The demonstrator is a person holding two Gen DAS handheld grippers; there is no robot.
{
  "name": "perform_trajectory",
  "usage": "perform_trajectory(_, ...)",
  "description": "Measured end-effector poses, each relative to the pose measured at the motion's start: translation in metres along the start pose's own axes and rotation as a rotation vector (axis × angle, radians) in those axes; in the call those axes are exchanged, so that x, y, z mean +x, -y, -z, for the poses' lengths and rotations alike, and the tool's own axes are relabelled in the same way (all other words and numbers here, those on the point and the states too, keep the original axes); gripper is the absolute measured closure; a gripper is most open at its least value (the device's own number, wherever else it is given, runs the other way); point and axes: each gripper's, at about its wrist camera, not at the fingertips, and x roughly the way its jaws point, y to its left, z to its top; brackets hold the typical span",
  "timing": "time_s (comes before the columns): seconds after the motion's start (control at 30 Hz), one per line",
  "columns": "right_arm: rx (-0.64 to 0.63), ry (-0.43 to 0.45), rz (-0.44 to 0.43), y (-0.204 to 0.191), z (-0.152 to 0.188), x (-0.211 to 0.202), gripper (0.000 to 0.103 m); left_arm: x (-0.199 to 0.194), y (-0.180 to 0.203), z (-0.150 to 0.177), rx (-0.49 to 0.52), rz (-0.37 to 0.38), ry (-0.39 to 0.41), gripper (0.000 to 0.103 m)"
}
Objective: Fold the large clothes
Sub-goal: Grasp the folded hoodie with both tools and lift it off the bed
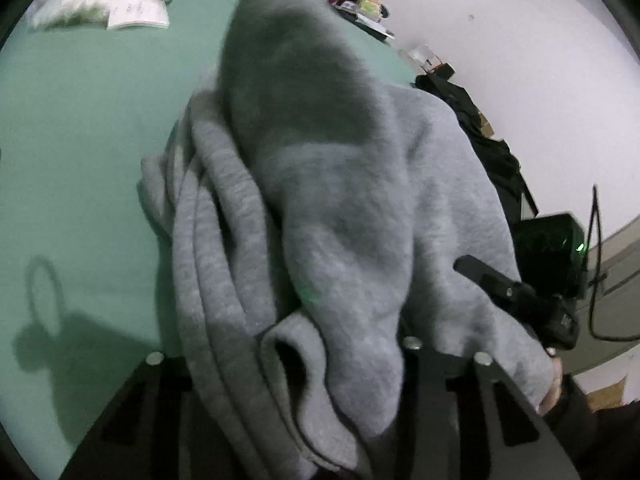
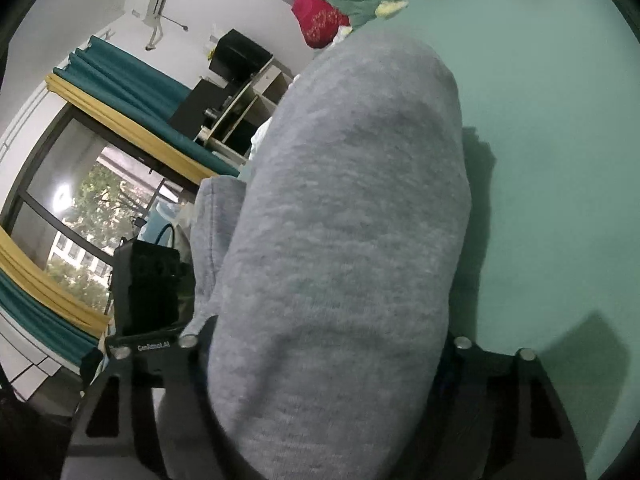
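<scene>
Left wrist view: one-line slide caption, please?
Grey sweatshirt bunched between the left hand-held gripper fingers, draped over a green bed sheet.

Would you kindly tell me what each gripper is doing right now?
Left gripper: closed on the grey sweatshirt.
Right gripper: grey sweatshirt fills its jaws; grip cannot be told.

A red cushion [image 2: 320, 20], teal curtains [image 2: 132, 84] and a window [image 2: 80, 208] beside the green bed [image 1: 80, 120].
</scene>
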Motion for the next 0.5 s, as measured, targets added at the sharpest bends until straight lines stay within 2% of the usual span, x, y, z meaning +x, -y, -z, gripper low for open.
perform_trajectory(0.23,-0.101,0.076,0.017,-0.046,0.002,-0.038,0.039,-0.034,0.037,0.01,0.053,-0.01,0.066,0.068)
perform_trajectory(0.5,-0.185,0.152,0.009,-0.105,0.002,-0.08,0.039,-0.11,0.056,0.024,0.127,-0.041,0.176,0.068)
